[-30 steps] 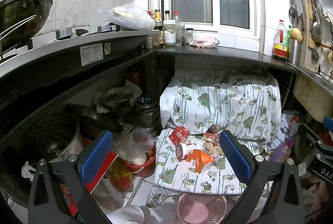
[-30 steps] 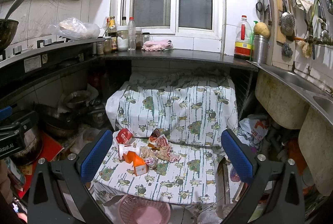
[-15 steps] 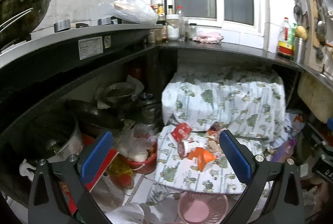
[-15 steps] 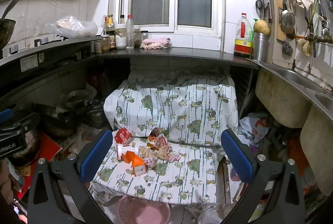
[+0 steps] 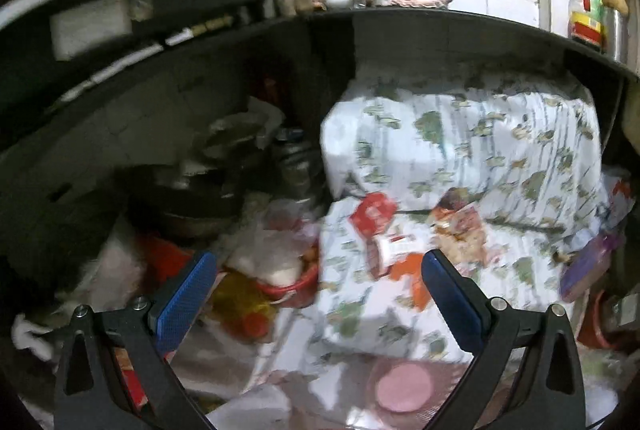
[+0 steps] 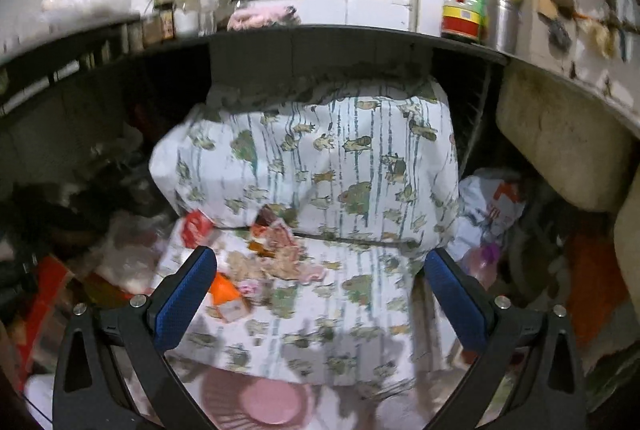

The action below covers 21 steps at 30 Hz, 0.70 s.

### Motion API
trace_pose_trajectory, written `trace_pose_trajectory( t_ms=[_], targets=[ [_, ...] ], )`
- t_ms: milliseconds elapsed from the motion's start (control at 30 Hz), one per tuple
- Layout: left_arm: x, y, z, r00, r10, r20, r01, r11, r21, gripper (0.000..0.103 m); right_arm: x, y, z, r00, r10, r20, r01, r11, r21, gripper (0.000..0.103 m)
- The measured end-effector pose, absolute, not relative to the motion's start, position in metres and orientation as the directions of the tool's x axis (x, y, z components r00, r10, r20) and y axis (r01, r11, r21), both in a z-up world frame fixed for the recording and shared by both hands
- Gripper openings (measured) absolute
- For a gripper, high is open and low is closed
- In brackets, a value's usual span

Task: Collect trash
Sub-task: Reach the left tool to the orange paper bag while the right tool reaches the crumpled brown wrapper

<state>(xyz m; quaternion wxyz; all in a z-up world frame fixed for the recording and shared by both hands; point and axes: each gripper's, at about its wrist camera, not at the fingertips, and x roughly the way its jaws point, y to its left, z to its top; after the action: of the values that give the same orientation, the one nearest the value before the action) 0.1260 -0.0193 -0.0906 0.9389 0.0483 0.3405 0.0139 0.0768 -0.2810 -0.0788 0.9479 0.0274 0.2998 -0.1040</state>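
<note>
A heap of trash lies on a low surface draped in a frog-print cloth [image 5: 460,150] under the kitchen counter: a red packet [image 5: 372,212], a white and red carton [image 5: 394,248], an orange carton [image 5: 408,276] and crumpled wrappers [image 5: 460,230]. The same heap shows in the right wrist view, with the red packet [image 6: 196,224], the orange carton [image 6: 224,290] and the wrappers [image 6: 280,250]. A pink basket [image 5: 404,386] stands on the floor in front of the cloth, also in the right wrist view [image 6: 272,406]. My left gripper [image 5: 316,294] and right gripper [image 6: 320,290] are both open and empty, above and short of the heap.
Pots [image 5: 192,198], a red bowl with a plastic bag [image 5: 280,270] and bottles crowd the floor to the left. A dark counter [image 6: 360,38] with bottles overhangs the cloth. A concrete sink underside [image 6: 560,138] and bags [image 6: 492,206] are on the right.
Both grippers have dropped lower and closer to the cloth and the trash; both views are now blurred by motion. Both stay open and empty.
</note>
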Motion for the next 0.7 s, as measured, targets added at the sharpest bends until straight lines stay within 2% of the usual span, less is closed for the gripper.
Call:
trace_pose_trajectory(
  t_ms=[200, 333, 467, 567, 600, 667, 700],
  targets=[
    [0.182, -0.038, -0.095, 0.737, -0.034, -0.675, 0.080, 0.996, 0.037, 0.103, 0.136, -0.285, -0.071, 0.809, -0.141, -0.570, 0.122, 0.990, -0.072, 0.103],
    [0.219, -0.050, -0.110, 0.700, -0.108, -0.706, 0.117, 0.993, -0.035, 0.103, 0.178, -0.292, -0.085, 0.809, -0.079, -0.583, 0.086, 0.996, -0.016, 0.103],
    [0.249, -0.047, -0.150, 0.658, -0.157, -0.736, 0.099, 0.988, -0.122, 0.103, 0.219, -0.292, -0.129, 0.764, -0.048, -0.643, 0.070, 0.998, 0.008, 0.103],
    [0.272, -0.049, -0.186, 0.601, -0.117, -0.791, 0.092, 0.993, -0.077, 0.102, 0.249, -0.288, -0.175, 0.723, 0.019, -0.691, 0.023, 0.998, 0.051, 0.101],
    [0.277, -0.049, -0.196, 0.581, -0.111, -0.806, 0.094, 0.993, -0.069, 0.100, 0.258, -0.286, -0.189, 0.702, 0.036, -0.712, 0.016, 0.998, 0.066, 0.097],
    [0.296, -0.047, -0.218, 0.530, -0.072, -0.845, 0.067, 0.997, -0.043, 0.089, 0.280, -0.280, -0.222, 0.636, 0.088, -0.767, -0.012, 0.995, 0.104, 0.092],
    [0.304, -0.045, -0.229, 0.502, -0.058, -0.863, 0.049, 0.998, -0.039, 0.089, 0.290, -0.277, -0.237, 0.603, 0.116, -0.790, -0.024, 0.992, 0.128, 0.088]
  ],
)
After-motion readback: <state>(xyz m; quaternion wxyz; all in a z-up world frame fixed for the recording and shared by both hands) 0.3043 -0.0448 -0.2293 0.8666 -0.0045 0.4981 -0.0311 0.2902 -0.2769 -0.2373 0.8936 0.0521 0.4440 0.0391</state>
